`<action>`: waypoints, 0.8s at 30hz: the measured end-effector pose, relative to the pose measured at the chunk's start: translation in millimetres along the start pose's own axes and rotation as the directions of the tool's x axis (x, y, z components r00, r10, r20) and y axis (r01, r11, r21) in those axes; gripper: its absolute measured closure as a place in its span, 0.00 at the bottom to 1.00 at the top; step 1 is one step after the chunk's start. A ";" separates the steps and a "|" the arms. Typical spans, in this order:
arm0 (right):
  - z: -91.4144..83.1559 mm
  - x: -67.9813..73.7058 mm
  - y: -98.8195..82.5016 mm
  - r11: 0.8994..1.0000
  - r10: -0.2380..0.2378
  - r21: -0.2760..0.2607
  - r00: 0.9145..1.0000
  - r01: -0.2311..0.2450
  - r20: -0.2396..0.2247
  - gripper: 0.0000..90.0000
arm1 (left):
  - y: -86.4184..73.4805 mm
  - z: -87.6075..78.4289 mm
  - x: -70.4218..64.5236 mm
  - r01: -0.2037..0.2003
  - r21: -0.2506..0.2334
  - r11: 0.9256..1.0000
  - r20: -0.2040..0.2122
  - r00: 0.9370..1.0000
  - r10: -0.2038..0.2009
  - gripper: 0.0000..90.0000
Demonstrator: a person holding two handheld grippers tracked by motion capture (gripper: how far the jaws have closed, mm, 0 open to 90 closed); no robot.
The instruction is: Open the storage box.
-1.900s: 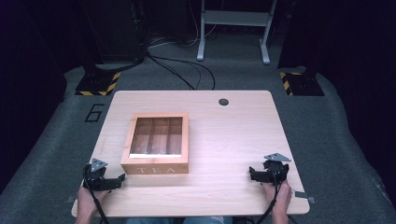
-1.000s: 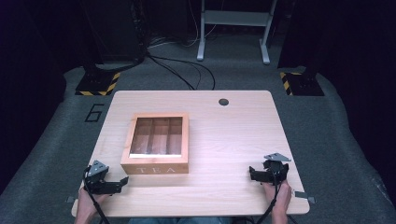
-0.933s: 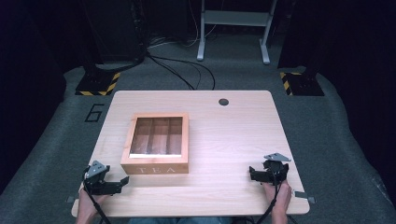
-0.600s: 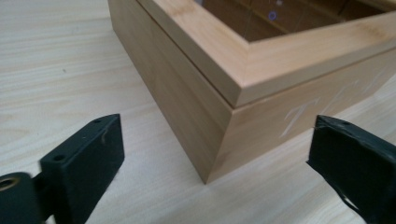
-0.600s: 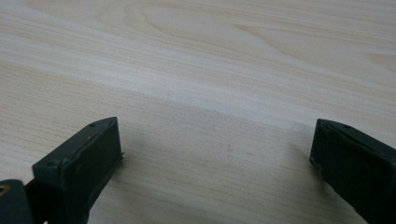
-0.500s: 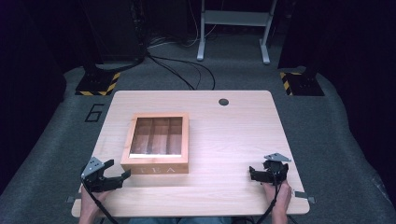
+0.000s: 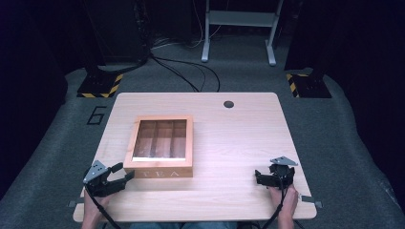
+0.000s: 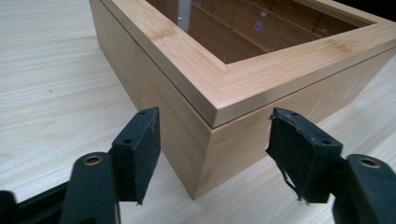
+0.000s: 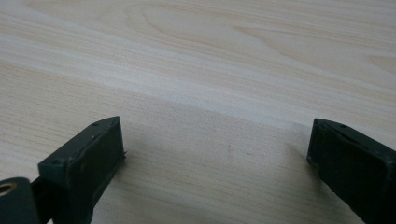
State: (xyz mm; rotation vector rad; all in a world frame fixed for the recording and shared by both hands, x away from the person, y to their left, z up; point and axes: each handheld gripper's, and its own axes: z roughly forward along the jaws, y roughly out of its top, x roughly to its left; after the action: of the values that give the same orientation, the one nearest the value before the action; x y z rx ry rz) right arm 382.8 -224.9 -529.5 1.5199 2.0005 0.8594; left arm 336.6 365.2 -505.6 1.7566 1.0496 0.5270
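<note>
Left gripper [image 8: 212, 158]: swung in, jaws just narrowing astride near-left corner of glass-lidded bamboo tea box [image 7: 161, 148], pads not touching | right gripper [image 7: 273, 178]: spread, resting | box: table's left-centre; grip likely imminent.

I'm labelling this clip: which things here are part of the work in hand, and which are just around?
In hand:
- tea box, wooden, glass lid closed
- left gripper, jaws just been closing, astride the box's near corner, not touching

Just around:
- right gripper, open over bare table
- floor cables
- hazard-striped stand bases
</note>
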 end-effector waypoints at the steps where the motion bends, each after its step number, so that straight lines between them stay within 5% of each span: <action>1: 0.2 -0.1 -0.1 1.000 0.001 -0.004 1.000 -0.001 0.000 0.04 | 0.5 -0.3 0.2 -0.006 0.010 1.000 0.009 1.000 0.006 0.40; 7: 0.0 0.0 0.0 1.000 0.000 0.000 1.000 0.000 0.002 0.04 | 0.6 1.5 -0.6 -0.012 0.015 1.000 0.034 0.999 0.012 0.47; 24: 0.1 -0.1 -0.1 1.000 0.001 -0.005 1.000 -0.001 0.001 0.04 | 1.6 0.3 -1.5 -0.018 -0.004 1.000 0.014 1.000 0.018 0.52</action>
State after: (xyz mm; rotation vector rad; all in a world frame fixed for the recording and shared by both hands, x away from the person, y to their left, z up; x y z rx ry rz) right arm 382.8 -225.0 -529.6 1.5186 1.9958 0.8626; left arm 336.7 363.5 -504.2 1.7659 1.0231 0.5272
